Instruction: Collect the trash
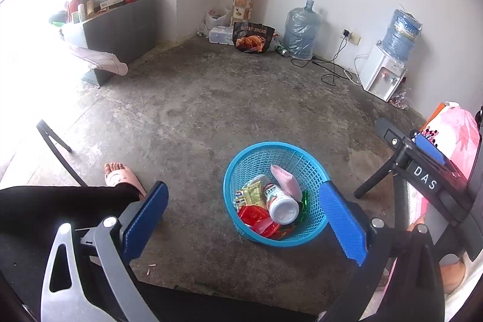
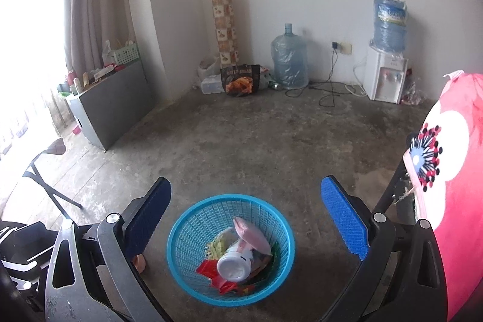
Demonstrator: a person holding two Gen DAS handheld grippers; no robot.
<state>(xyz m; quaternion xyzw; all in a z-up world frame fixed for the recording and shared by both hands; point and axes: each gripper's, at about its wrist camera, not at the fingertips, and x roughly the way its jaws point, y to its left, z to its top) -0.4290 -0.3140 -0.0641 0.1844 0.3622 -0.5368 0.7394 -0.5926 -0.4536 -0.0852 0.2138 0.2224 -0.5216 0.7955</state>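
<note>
**Both grippers empty above the filled basket**

Your right gripper (image 2: pixel 244 210) hangs over the blue basket (image 2: pixel 181 234) with its jaws spread as wide as they go and nothing between the blue pads (image 2: pixel 344 219). Your left gripper (image 1: pixel 241 216) is likewise spread wide and empty, its pads (image 1: pixel 341 219) framing the same blue basket (image 1: pixel 232 171) from a little further to the side; in that view the right gripper's black body, lettered DAS, reaches in from the right edge.

The basket stands upright on the bare concrete floor (image 2: pixel 241 141). Inside it you have a white bottle (image 2: pixel 234 264) lying on its side with its round base turned up towards the camera, a pink packet (image 2: pixel 250 234) leaning over it, yellow-green wrappers (image 2: pixel 215 246) against the left wall and red wrappers (image 2: pixel 208 266) at the bottom. From the left wrist the same load shows: the white bottle (image 1: pixel 282 207), the pink packet (image 1: pixel 285 180) and the red wrappers (image 1: pixel 253 215).

Your foot in a pink slipper (image 1: pixel 120 175) rests on the floor left of the basket, well apart from it. At the far wall stand a patterned roll (image 2: pixel 225 29), a bread bag (image 2: pixel 240 80), a water jug (image 2: pixel 288 58) and a water dispenser (image 2: pixel 385 77). A red and white cloth (image 2: pixel 452 186) fills the right edge.
</note>
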